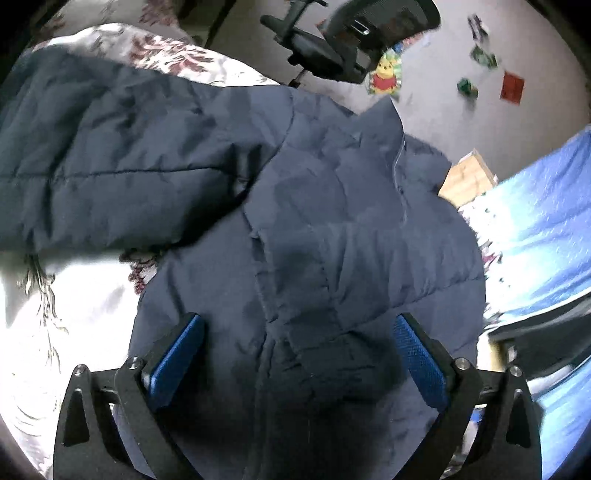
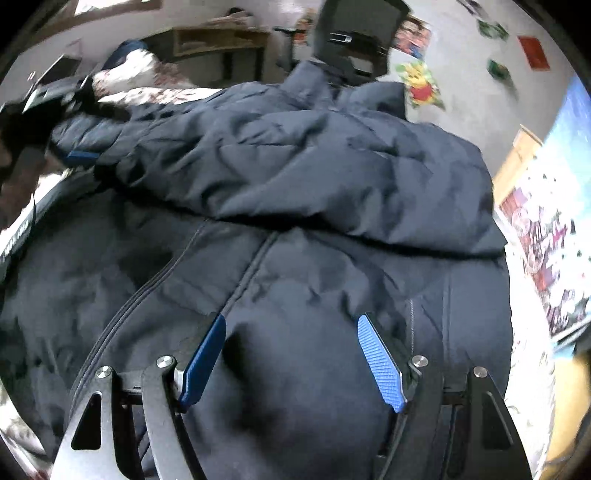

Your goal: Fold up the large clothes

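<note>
My left claw (image 1: 297, 325) hangs with its blue-padded fingers (image 1: 173, 354) spread wide, both pads clear of cloth, and the dark navy quilted puffer jacket (image 1: 332, 240) fills the gap beneath them without being pinched. My right claw (image 2: 291, 325) is likewise spread, its ribbed blue pads (image 2: 380, 362) standing apart over a bulge of the same jacket (image 2: 295, 258); whether the tips brush the fabric I cannot tell.

The jacket lies on a white bed cover printed with maroon flowers (image 1: 74, 314). From the left view its front placket runs up between my fingers to the raised collar (image 1: 384, 122), and one thick sleeve (image 1: 110, 162) stretches away to the left across the cover. From the right view a sleeve (image 2: 295, 166) lies folded across the body.

Beside the bed sits a blue patterned cloth (image 1: 546, 206). Farther off stand a black mesh office chair (image 1: 369, 33) and a pale wall with a yellow bear sticker (image 1: 384, 74).
</note>
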Demonstrator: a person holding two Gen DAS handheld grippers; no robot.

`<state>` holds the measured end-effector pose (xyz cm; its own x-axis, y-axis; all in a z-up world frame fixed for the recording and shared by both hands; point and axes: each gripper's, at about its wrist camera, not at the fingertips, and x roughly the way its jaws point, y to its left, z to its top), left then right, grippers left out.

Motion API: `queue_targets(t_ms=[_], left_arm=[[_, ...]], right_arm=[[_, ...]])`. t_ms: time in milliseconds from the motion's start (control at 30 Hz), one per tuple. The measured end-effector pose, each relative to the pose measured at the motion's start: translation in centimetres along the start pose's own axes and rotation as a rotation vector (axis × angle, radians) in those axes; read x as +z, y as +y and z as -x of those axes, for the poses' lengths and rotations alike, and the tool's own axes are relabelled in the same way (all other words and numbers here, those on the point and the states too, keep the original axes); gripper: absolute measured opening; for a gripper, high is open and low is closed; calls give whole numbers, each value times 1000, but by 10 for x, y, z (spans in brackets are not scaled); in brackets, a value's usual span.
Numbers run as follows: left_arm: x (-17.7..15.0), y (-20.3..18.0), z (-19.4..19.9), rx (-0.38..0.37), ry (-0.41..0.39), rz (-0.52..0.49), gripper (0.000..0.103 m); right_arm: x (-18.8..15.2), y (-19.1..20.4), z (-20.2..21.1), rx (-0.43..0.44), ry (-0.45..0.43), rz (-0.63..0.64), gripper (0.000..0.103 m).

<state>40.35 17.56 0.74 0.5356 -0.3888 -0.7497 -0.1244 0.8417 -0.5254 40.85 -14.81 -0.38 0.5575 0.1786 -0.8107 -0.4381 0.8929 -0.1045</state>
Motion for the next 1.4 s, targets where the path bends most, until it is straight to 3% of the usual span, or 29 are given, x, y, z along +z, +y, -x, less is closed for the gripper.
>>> queue_targets(t_ms=[33,100,133,167,200,300,367,433,533,633,767,833,933,967,1000,1067,1167,1400], left_arm=[[-1,-4,-3,15,2,-23,73],[3,-11,-9,77,9,-60,36],[3,-12,-13,113,6,-74,29],[6,-14,-12,154,-4,-82,12],[5,-13,-12,162,-15,-84,5],[5,-22,1,191,-96,-146,2],[0,-30,16,259,-187,-219,2],[0,-34,22,302,-222,-238,2],[-3,-34,4,373,-137,-259,2],[-8,-28,-21,437,-89,-277,2],[-4,-14,-34,439,-75,-271,3],[-2,-9,-28,390,-86,-228,3],[4,5,-7,291,-118,-126,14],[3,13,4,267,-134,-86,29],[2,16,14,259,-145,-59,49],[-4,32,44,219,-205,33,67],[-7,51,79,173,-241,124,71],[-27,105,178,236,-393,300,77]], right_arm=[[-1,-1,1,-1,-2,-22,72],[1,-5,2,4,-7,-61,72],[3,-6,3,7,-10,-72,72],[6,-7,3,7,-13,-86,72],[9,-8,3,2,-17,-92,72],[21,-10,5,-30,-44,-94,72],[36,-14,6,-57,-86,-103,72],[51,-22,0,-71,-120,-136,76],[74,-39,-21,-42,-139,-229,79],[91,-48,-51,-35,-92,-287,79],[94,-46,-86,-64,-8,-289,81],[91,-47,-93,-71,2,-298,84],[94,-46,-91,-75,8,-311,87],[95,-46,-89,-75,6,-315,89],[96,-46,-86,-75,2,-319,89],[99,-38,-76,-52,-35,-332,89],[107,-10,-60,-27,-102,-309,91],[132,68,-33,24,-221,-126,93]])
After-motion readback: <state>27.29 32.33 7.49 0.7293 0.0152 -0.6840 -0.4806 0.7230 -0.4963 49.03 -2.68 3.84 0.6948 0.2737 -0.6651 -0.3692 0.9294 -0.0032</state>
